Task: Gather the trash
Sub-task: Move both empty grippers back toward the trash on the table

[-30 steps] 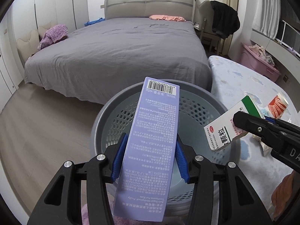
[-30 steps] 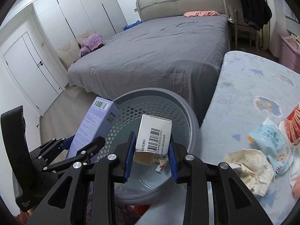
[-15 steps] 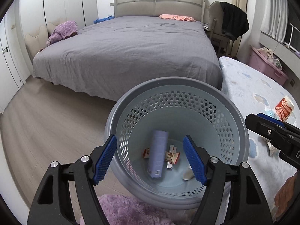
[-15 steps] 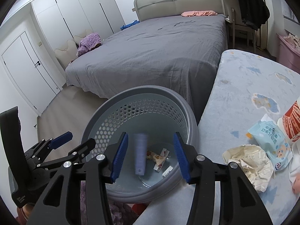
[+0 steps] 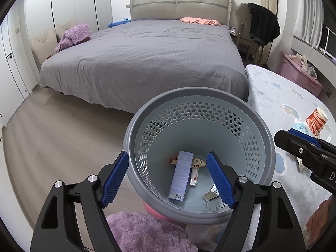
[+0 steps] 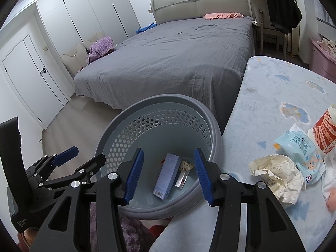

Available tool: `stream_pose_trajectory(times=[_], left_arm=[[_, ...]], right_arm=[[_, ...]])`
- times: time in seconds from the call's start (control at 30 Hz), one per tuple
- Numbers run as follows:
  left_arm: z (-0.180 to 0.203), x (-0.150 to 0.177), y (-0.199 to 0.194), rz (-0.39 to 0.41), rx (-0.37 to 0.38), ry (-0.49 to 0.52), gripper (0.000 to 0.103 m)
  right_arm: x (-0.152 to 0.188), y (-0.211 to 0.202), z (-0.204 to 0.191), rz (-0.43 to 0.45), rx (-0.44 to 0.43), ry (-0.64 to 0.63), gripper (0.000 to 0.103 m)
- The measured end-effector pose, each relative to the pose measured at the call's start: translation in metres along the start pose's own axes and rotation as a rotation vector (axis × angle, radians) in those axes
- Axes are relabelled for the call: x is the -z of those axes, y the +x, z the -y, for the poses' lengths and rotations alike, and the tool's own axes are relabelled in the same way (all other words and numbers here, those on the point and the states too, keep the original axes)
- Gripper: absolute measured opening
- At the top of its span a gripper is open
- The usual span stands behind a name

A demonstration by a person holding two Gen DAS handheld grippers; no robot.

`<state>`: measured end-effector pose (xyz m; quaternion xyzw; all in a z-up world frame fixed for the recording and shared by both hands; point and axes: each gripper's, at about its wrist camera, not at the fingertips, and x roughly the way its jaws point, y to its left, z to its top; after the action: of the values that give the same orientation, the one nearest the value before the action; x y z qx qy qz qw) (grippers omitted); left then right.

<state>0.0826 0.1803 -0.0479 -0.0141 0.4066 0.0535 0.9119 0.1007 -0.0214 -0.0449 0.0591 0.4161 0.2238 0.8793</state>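
Both boxes have dropped from the hand-held grippers into the round grey perforated plastic bin (image 5: 258,130) at the left edge of the pale blue patterned bench (image 6: 271,88). Left hand-held gripper (image 5: 168,180) is empty, jaws still opening; right hand-held gripper (image 6: 168,174) hangs released, empty. Below them the long lilac barcoded carton (image 5: 181,174) lies flat among wrappers; a jaw half hides the white box (image 5: 210,193).

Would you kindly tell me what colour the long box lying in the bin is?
Pale lilac, clearest in the left wrist view: long box.
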Motion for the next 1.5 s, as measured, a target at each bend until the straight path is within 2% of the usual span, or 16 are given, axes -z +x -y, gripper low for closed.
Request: stream_pose_trajectory(times=[0.27, 0.53, 0.83, 1.17, 1.5], left_arm=[[0.005, 0.001, -0.014, 0.013, -0.005, 0.009, 0.081], [0.013, 0.005, -0.028, 0.029, -0.014, 0.017, 0.09], [0.031, 0.013, -0.046, 0.054, 0.007, 0.033, 0.096], [0.076, 0.026, -0.065, 0.071, 0.074, 0.084, 0.096], [0.137, 0.042, -0.071, 0.056, 0.144, 0.16, 0.096]], right_arm=[[0.006, -0.015, 0.001, 0.013, 0.002, 0.012, 0.05], [0.014, -0.036, 0.006, 0.035, 0.007, 0.03, 0.053], [0.035, -0.066, 0.022, 0.053, 0.04, 0.054, 0.057], [0.073, -0.112, 0.066, 0.08, 0.13, 0.126, 0.057], [0.111, -0.152, 0.135, 0.089, 0.228, 0.214, 0.057]])
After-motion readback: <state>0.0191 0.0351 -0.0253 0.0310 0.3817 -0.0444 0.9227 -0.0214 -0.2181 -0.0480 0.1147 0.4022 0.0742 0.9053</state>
